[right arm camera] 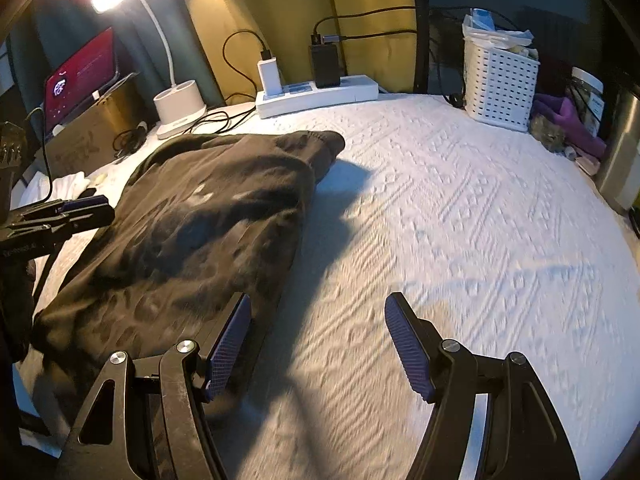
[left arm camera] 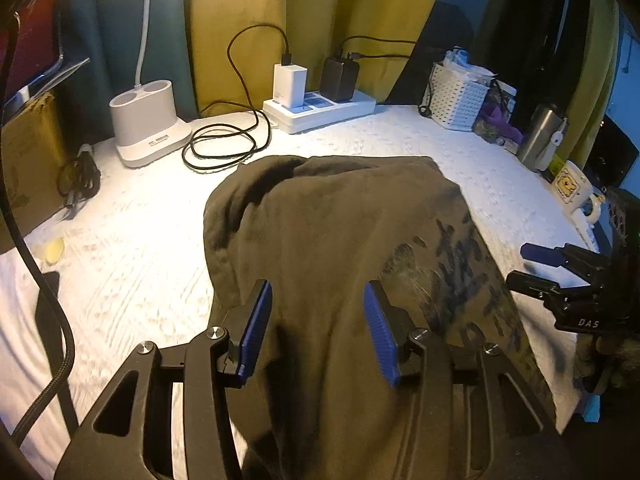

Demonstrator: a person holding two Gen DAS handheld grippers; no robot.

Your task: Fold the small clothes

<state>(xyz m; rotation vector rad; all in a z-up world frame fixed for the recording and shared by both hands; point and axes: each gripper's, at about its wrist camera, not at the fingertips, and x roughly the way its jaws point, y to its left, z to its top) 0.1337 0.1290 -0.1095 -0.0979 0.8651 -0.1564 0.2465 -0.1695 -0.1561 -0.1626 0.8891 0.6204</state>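
Olive-brown garment (left arm camera: 332, 240) lies under the released left tongs (left arm camera: 318, 330), just left of the released right tongs (right arm camera: 318, 354).

Matt dark cloth garment (left arm camera: 336, 240) lies on a rough, embossed white fabric cover (right arm camera: 460, 216).

The left gripper (left arm camera: 318, 328) hangs over a dark garment (left arm camera: 340, 248) lying on the white cloth (left arm camera: 132, 248), jaws apart, pads off the fabric. The right gripper (left arm camera: 528, 266) shows at the right edge, beside the garment.
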